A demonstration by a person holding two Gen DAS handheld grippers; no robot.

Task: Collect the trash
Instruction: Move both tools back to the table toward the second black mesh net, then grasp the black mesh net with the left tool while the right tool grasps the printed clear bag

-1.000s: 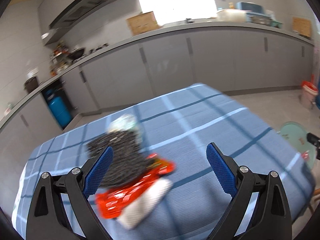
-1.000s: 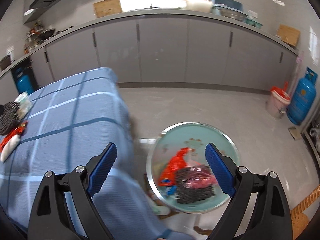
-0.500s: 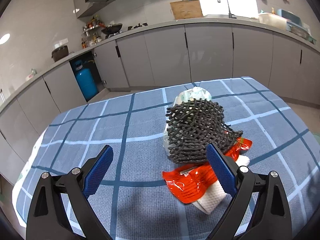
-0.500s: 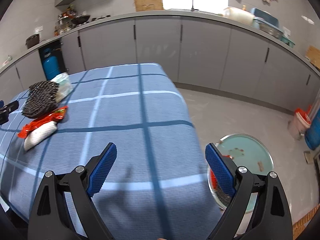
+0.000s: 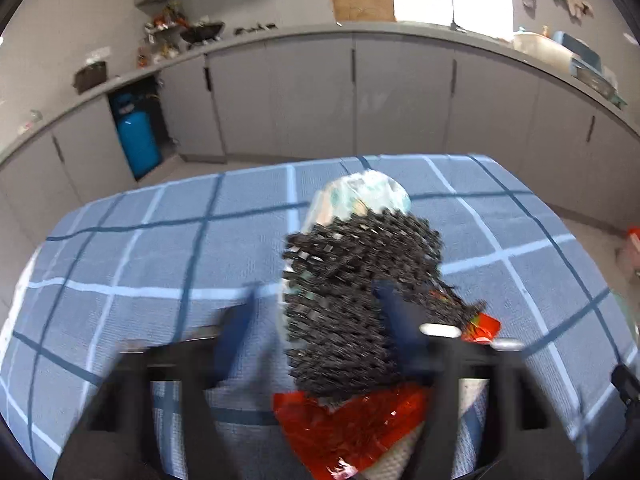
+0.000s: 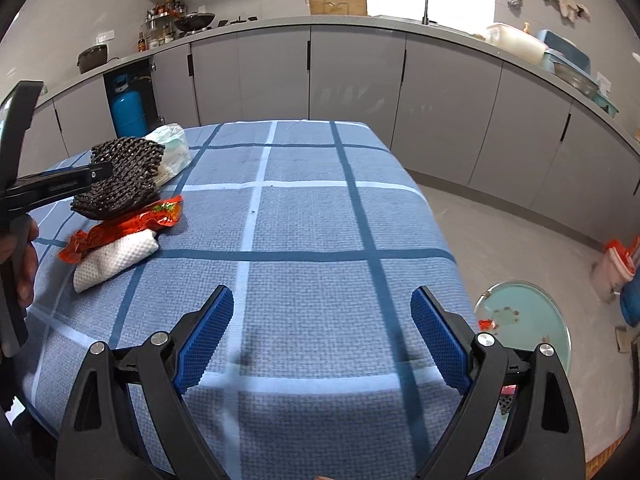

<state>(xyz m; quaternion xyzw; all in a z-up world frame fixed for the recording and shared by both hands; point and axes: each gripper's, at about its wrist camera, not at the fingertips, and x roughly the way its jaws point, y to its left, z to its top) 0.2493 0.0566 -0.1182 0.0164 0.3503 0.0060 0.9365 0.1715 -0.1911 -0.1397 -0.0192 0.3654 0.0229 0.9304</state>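
We are closing our left gripper (image 5: pixel 316 332) around the black mesh scrap (image 5: pixel 356 292), topmost of the litter at ten o'clock on the table (image 6: pixel 320 216); our right gripper (image 6: pixel 320 340) hangs wide and empty, free for the bin (image 6: pixel 524 332)

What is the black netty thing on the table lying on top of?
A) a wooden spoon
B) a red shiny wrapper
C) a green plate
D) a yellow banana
B: in the right wrist view the black mesh sits on the red wrapper, which lies over a white paper towel on the blue checked tablecloth.
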